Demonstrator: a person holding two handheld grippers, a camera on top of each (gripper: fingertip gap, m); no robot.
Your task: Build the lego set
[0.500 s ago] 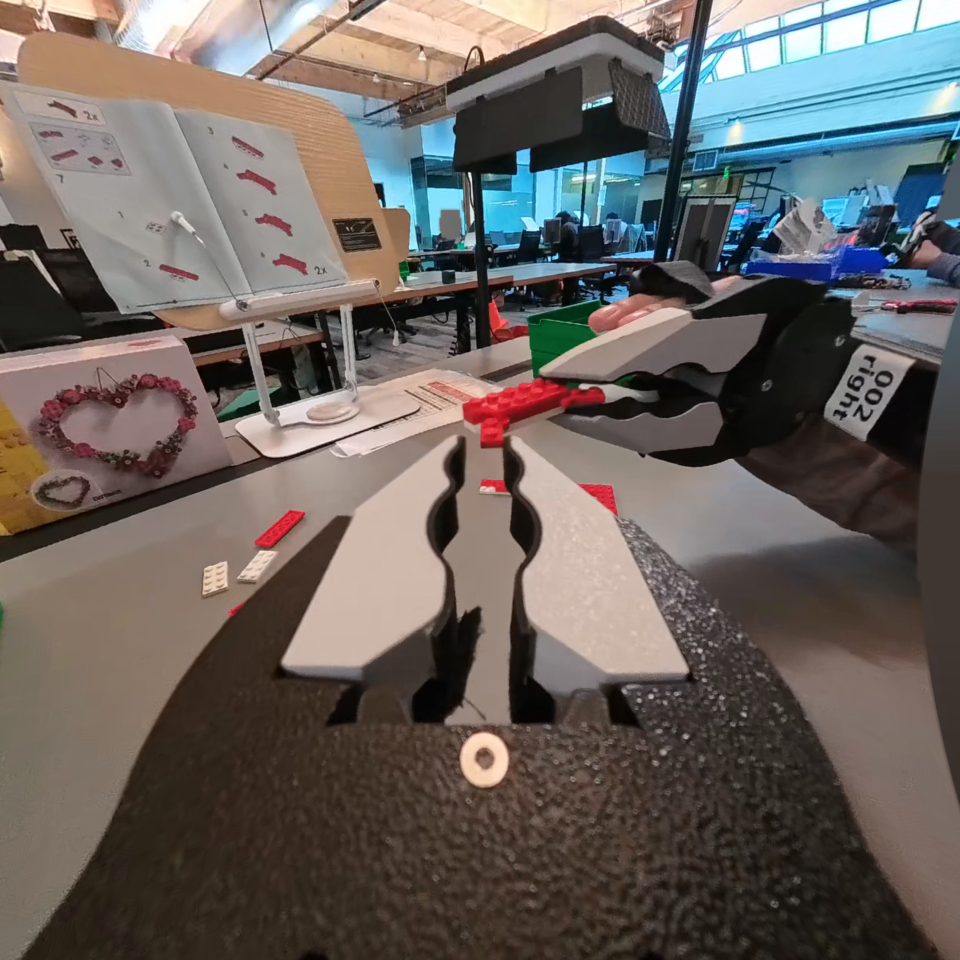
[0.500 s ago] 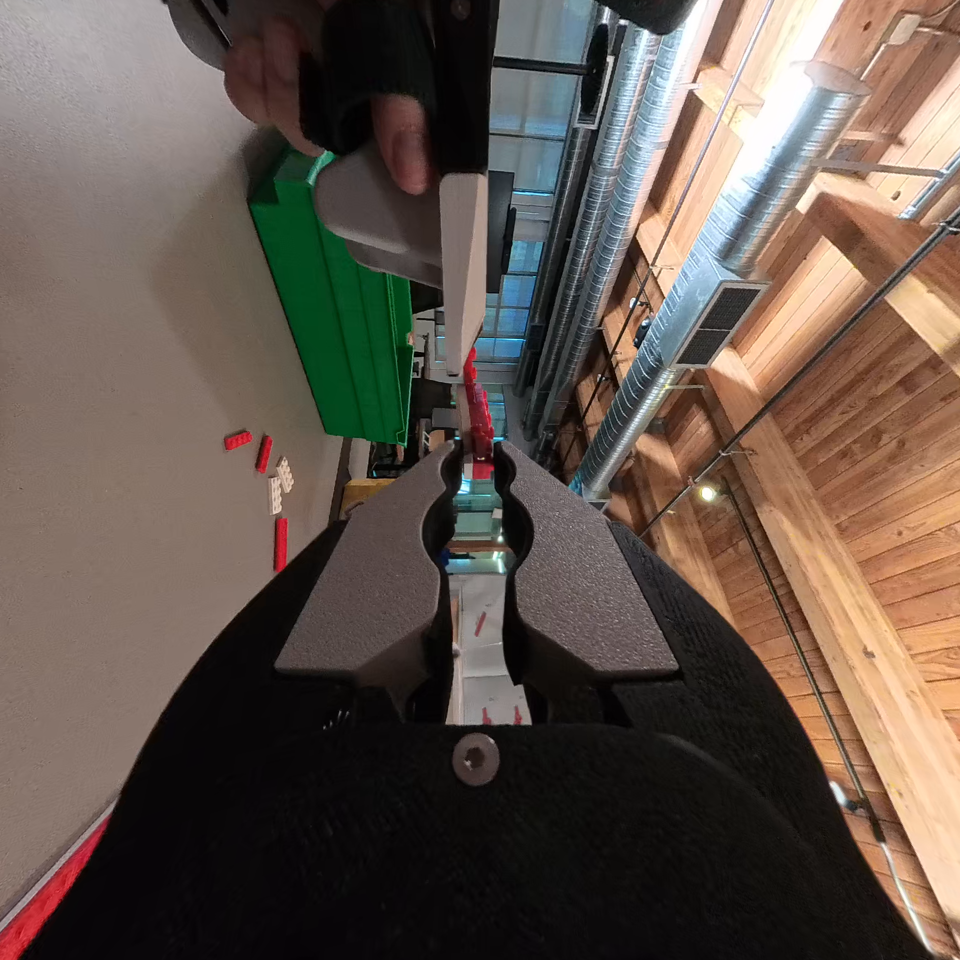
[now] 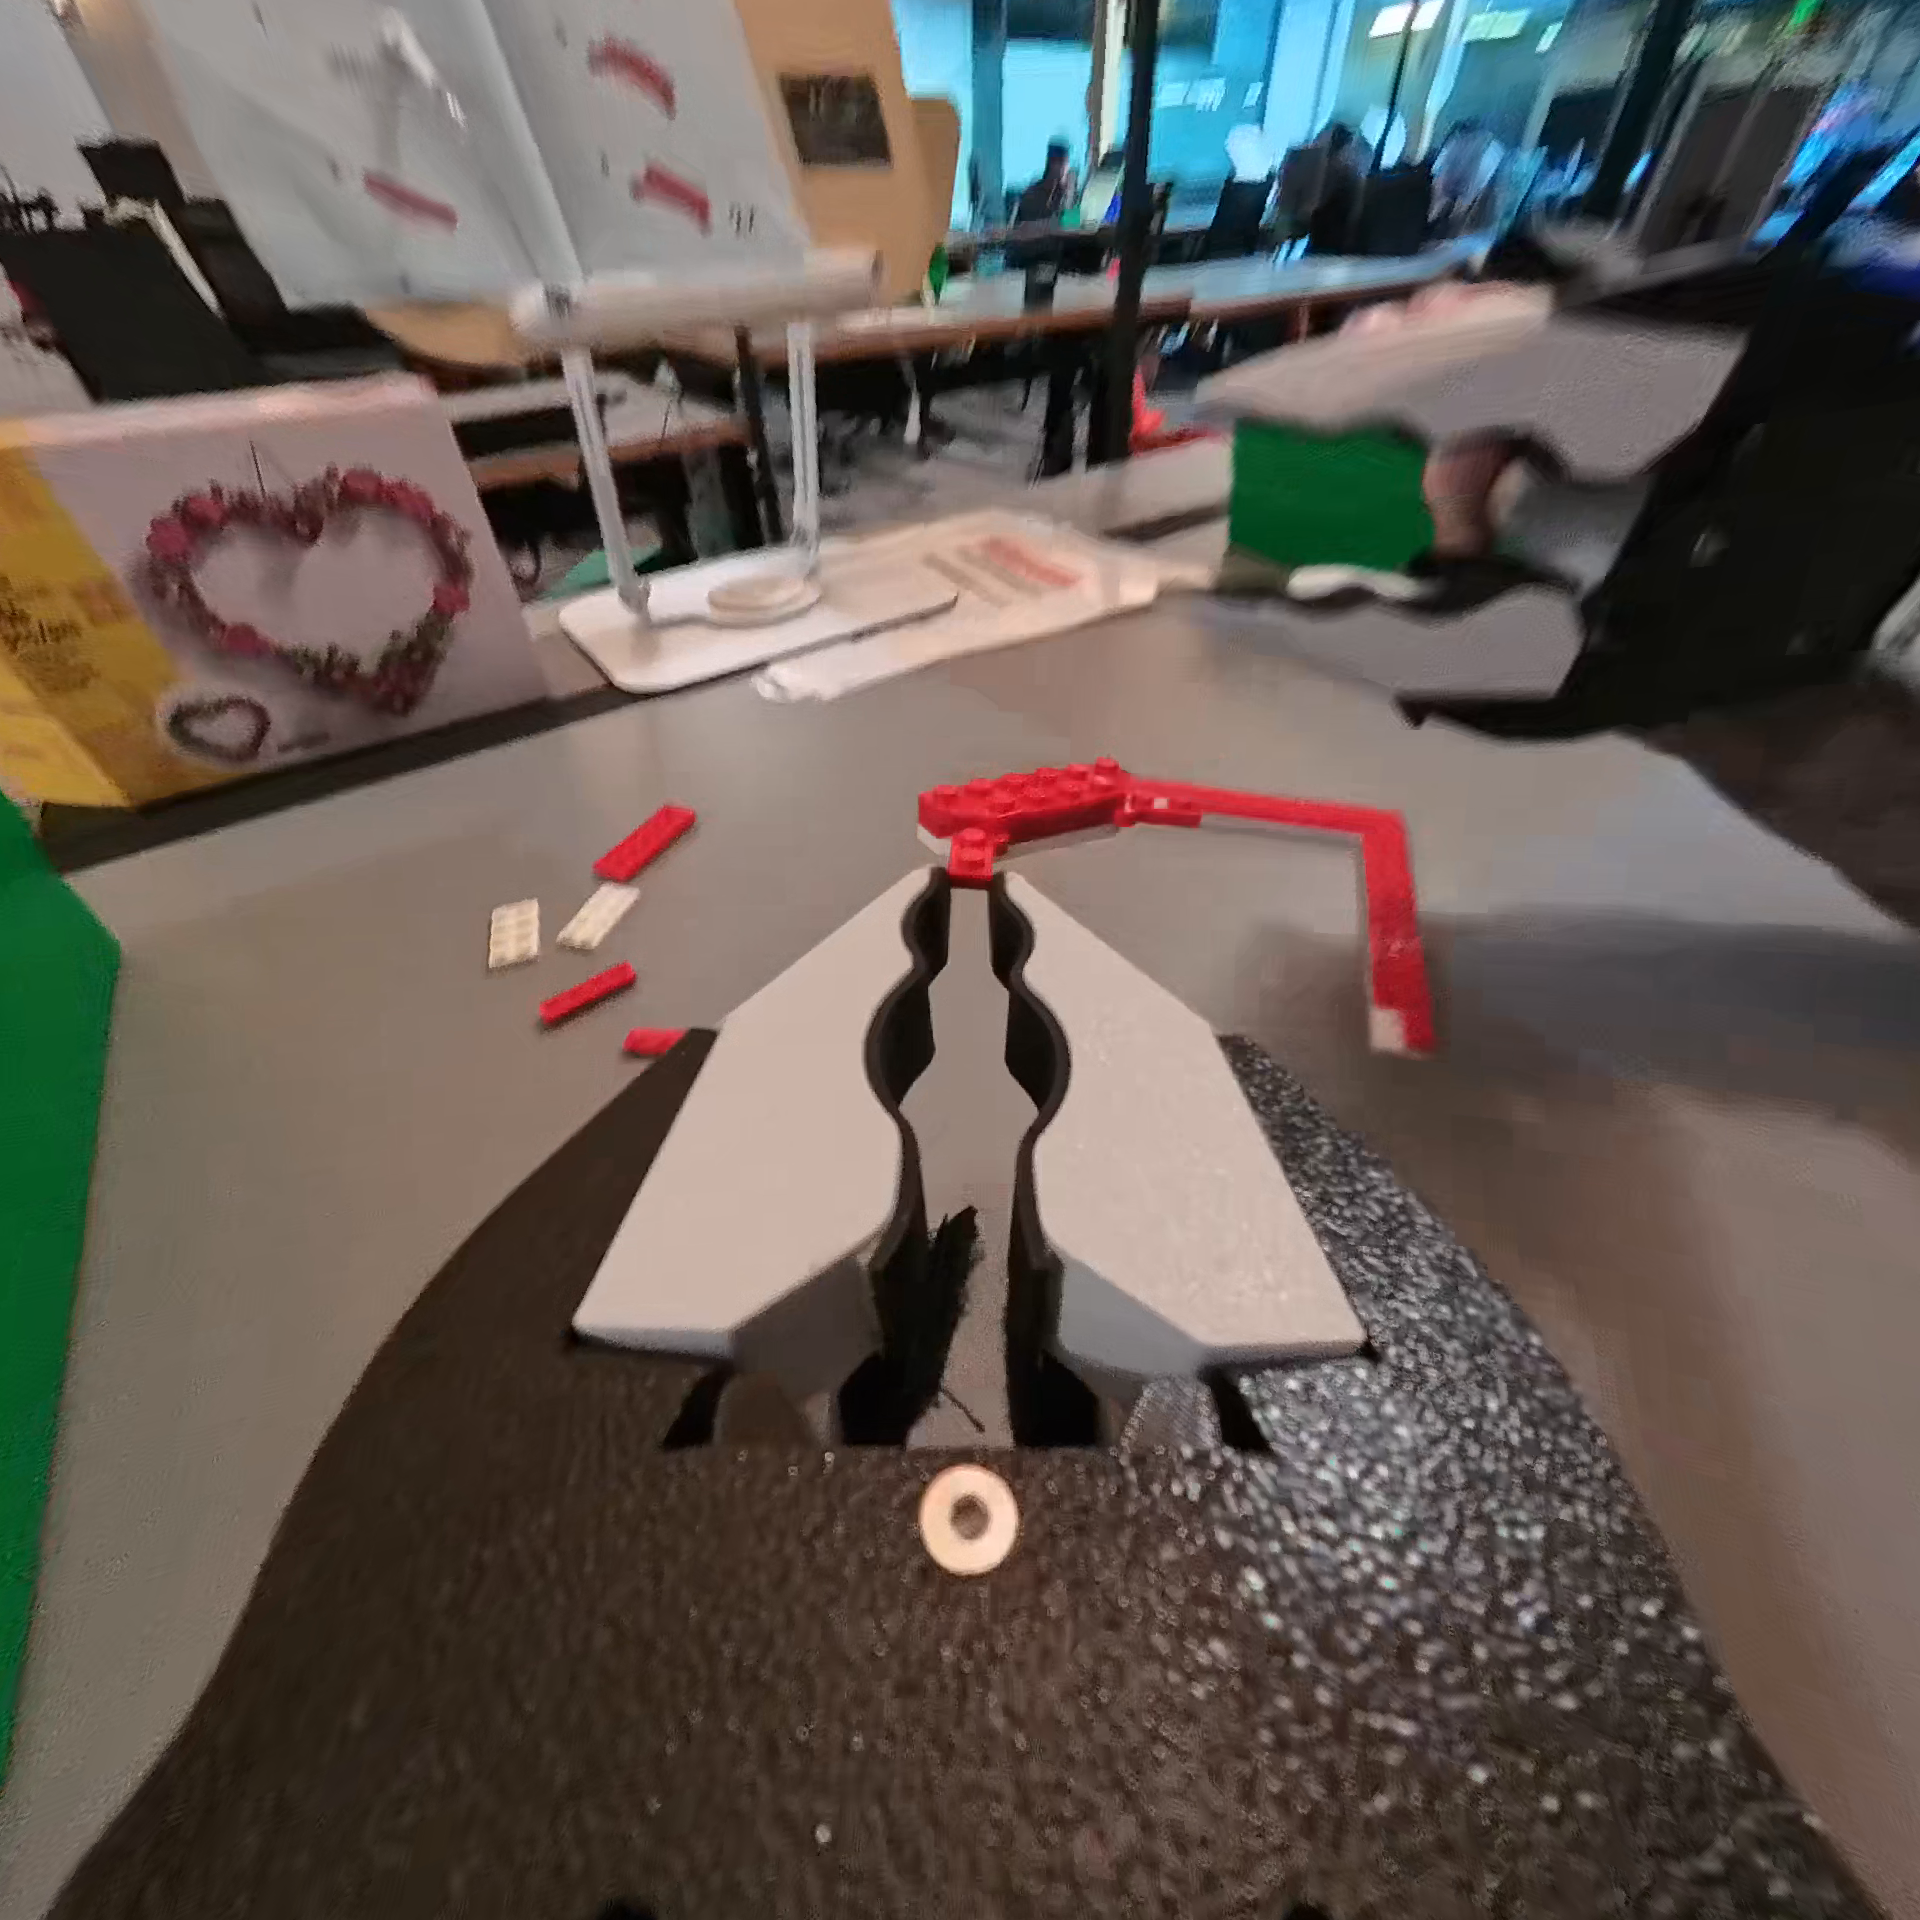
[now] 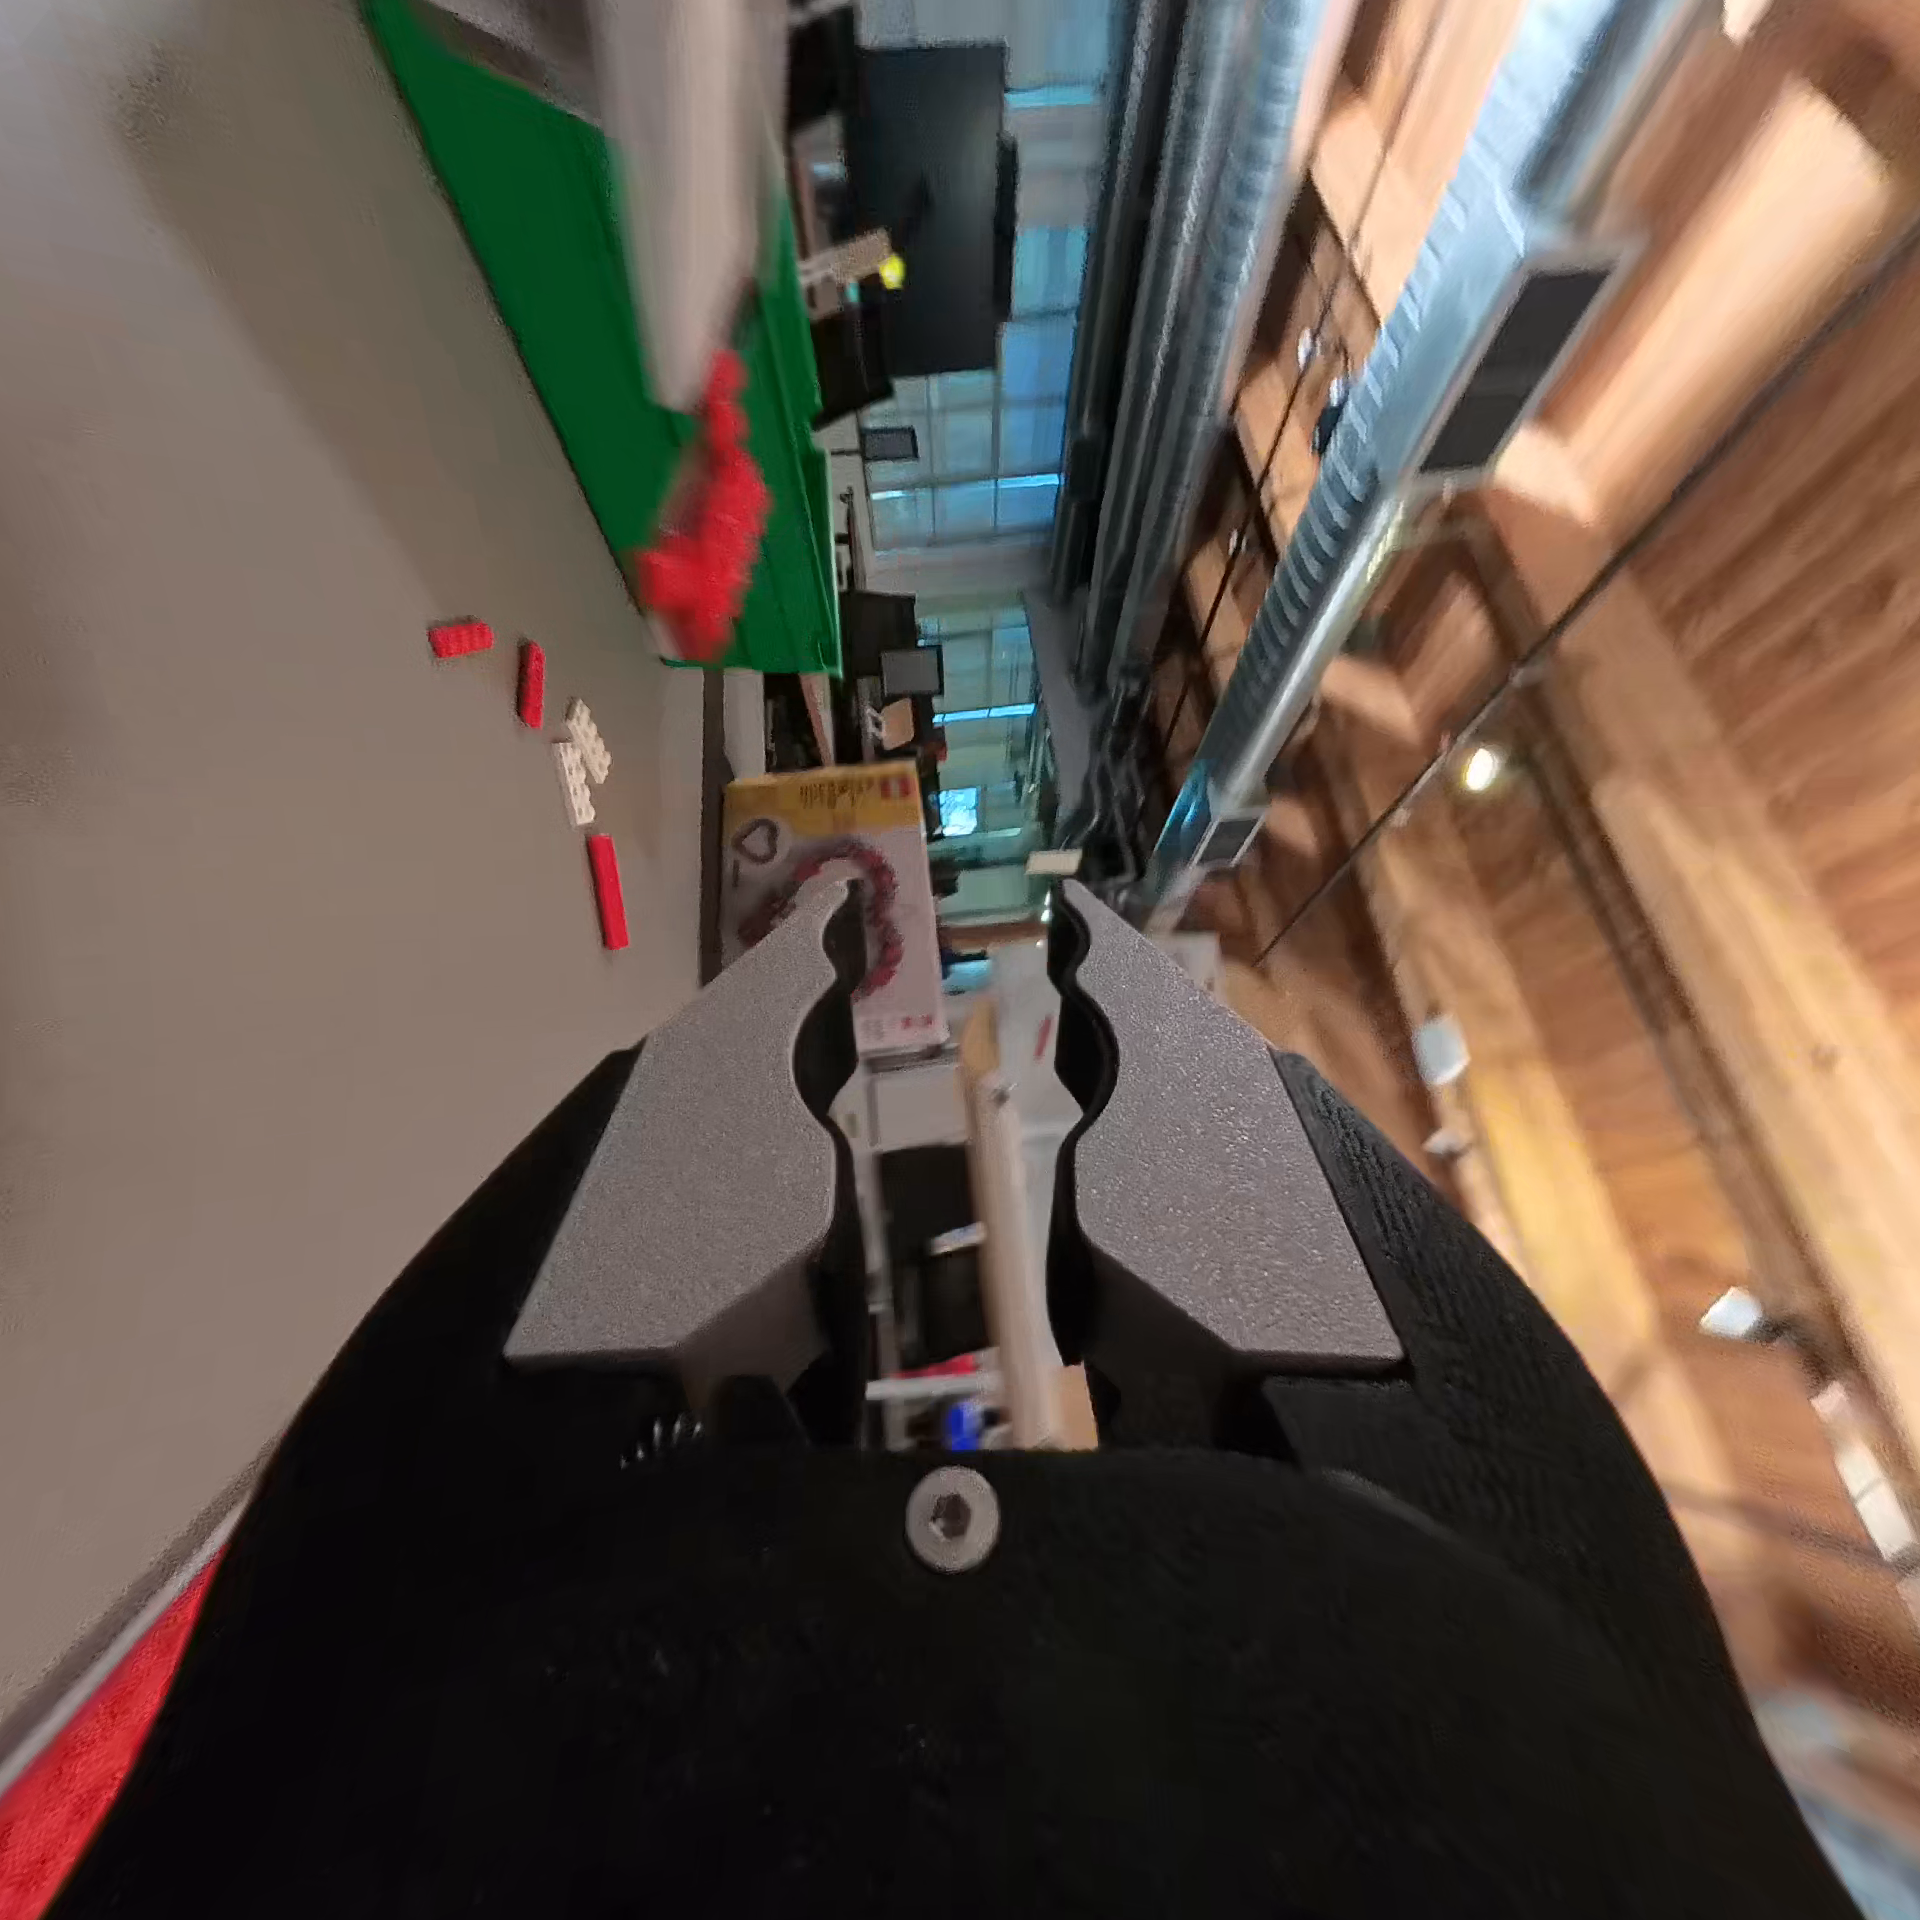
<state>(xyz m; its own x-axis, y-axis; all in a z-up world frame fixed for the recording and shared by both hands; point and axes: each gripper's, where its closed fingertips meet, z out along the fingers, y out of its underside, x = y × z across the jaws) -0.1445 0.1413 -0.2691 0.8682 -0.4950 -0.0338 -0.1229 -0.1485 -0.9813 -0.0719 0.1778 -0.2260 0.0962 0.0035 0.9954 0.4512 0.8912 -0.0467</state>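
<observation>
The left tongs (image 3: 968,883) are pinching the red assembly (image 3: 1039,805) by a small plate at its near edge, holding it just above the grey surface (image 3: 312,1143) at the centre of the left wrist frame. A thin red arm is running from the assembly toward the right of that frame and bending down at a corner (motion blur is softening that end). The right tongs (image 4: 951,899) are standing open and empty, hovering in the upper right of the left view, well apart from the assembly.

Loose plates are lying at centre left: a red plate (image 3: 644,840), two white plates (image 3: 514,932) and a short red strip (image 3: 587,992). The open booklet (image 3: 582,156) on its stand is sitting at upper left, with the box (image 3: 260,582) below it.

This looks like the gap between two additions. The next move probably calls for the right tongs fetching one loose plate, checked against the booklet, while the left is keeping the assembly level.
</observation>
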